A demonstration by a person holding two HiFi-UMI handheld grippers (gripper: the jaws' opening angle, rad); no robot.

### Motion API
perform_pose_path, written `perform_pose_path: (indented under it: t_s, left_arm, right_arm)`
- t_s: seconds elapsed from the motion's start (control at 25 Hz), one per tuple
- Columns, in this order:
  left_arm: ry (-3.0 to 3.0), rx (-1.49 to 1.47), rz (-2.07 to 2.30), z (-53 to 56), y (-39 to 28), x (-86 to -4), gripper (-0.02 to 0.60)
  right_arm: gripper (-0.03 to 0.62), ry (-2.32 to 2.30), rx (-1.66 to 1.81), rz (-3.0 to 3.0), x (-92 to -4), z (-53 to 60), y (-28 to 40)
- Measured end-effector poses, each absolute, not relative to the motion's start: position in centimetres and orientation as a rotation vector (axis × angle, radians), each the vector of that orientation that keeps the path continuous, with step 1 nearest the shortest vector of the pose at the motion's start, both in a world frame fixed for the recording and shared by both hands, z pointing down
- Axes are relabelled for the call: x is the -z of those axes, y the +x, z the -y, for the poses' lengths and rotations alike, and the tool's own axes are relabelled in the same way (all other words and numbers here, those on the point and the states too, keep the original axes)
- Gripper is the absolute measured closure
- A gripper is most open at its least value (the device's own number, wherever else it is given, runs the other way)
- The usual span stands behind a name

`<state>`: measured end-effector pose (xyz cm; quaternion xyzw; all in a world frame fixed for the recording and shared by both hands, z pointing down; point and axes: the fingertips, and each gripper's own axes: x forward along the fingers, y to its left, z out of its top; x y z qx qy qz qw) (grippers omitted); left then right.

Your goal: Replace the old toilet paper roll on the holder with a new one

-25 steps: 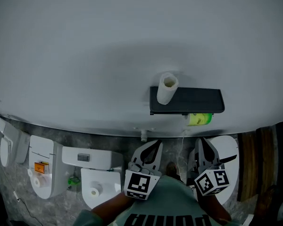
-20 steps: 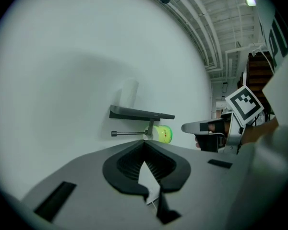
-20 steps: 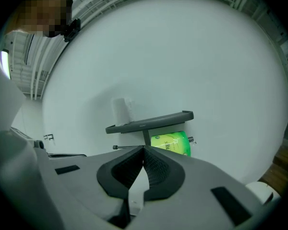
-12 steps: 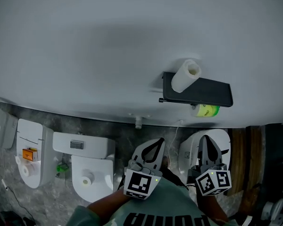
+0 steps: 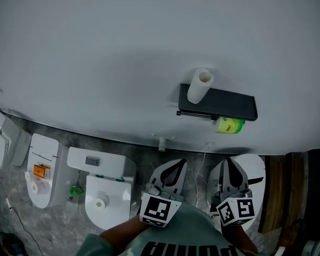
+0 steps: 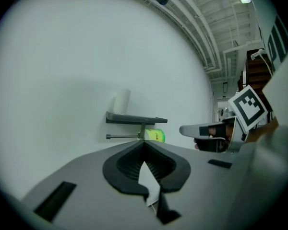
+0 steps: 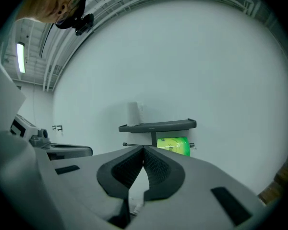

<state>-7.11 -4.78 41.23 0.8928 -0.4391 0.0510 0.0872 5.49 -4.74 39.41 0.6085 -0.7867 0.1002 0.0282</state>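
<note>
Both grippers closed and empty, well apart from the wall holder.
Your left gripper (image 5: pixel 177 165) and right gripper (image 5: pixel 228 163) have jaws together on nothing. The white roll (image 5: pixel 198 87) stands upright on the holder's shelf (image 5: pixel 232 104); the green roll (image 5: pixel 228 125) hangs on the bar beneath. Both are probably light and squashy (paper dents easily), so grip gently across the sides.

white roll (image 5: pixel 198 86), upright on black holder (image 5: pixel 230 104)

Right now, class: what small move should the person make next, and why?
Probably advance the right gripper toward the green roll under the holder shelf, opening its jaws: it and the left gripper are both shut, empty and short of it.
</note>
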Motion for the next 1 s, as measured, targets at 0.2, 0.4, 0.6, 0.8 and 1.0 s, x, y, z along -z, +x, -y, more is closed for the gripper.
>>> perform_pose_path:
  t_s: [0.2, 0.4, 0.6, 0.8, 1.0]
  left_arm:
    - [2.664, -0.181, 1.351, 0.9, -3.6, -40.7, 0.577]
    - [2.633, -0.158, 1.456, -4.5, -0.7, -39.5, 0.577]
    - [2.564, -0.154, 1.577, -10.4, 1.2, -39.5, 0.577]
    - [2.52, -0.239, 1.641, -15.2, 1.6, -39.6, 0.577]
    - [2.514, -0.254, 1.696, -17.8, 0.9, -39.2, 0.577]
  right_arm:
    - [0.585, 1.798, -0.242, 2.47, -39.2, 0.2, 7.8]
    - [0.585, 1.703, -0.185, 2.514, -38.4, -4.9, 10.6]
    - [0.585, 1.622, -0.141, 2.581, -38.0, -9.9, 12.6]
    - [0.585, 1.568, -0.155, 2.622, -38.1, -14.0, 13.4]
    - [0.585, 1.556, -0.16, 2.656, -37.9, -16.3, 13.3]
